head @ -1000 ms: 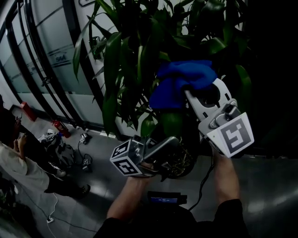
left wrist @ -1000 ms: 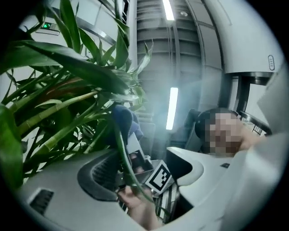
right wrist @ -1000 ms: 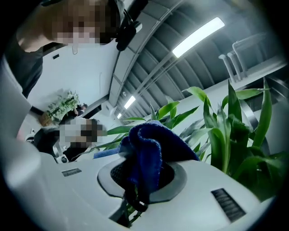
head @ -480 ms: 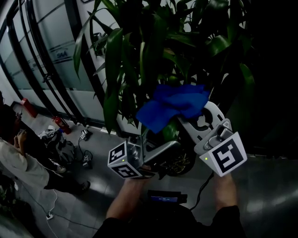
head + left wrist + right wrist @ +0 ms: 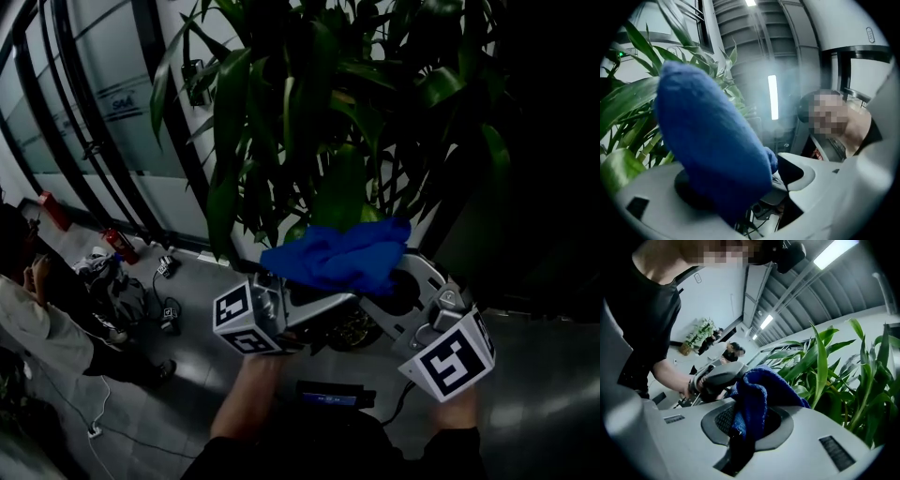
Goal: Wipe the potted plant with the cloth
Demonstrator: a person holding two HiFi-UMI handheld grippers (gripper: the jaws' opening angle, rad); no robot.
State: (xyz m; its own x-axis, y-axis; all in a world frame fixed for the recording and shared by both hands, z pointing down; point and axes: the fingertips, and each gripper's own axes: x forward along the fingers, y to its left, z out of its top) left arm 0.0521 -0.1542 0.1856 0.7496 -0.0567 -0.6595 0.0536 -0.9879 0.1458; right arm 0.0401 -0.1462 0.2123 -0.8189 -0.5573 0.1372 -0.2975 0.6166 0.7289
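Note:
The potted plant (image 5: 319, 122) fills the upper head view with long green leaves; its pot (image 5: 352, 333) sits dark behind the grippers. My right gripper (image 5: 396, 281) is shut on a blue cloth (image 5: 337, 255), which bunches out over its jaws (image 5: 757, 394). The left gripper (image 5: 328, 302) lies just under the cloth, pointing up to the right. Its jaws are opening, and the cloth (image 5: 708, 150) lies over one of them without being pinched. Leaves (image 5: 820, 362) stand right of the cloth.
A glass wall with black frames (image 5: 56, 112) runs along the left. A seated person (image 5: 37, 309), bags, cables and a red extinguisher (image 5: 117, 246) lie on the grey floor at the left. A small screen device (image 5: 328, 398) sits near my body.
The right gripper has come down and forward with the cloth, from up among the leaves to just over the left gripper. The left gripper stayed nearly in place.

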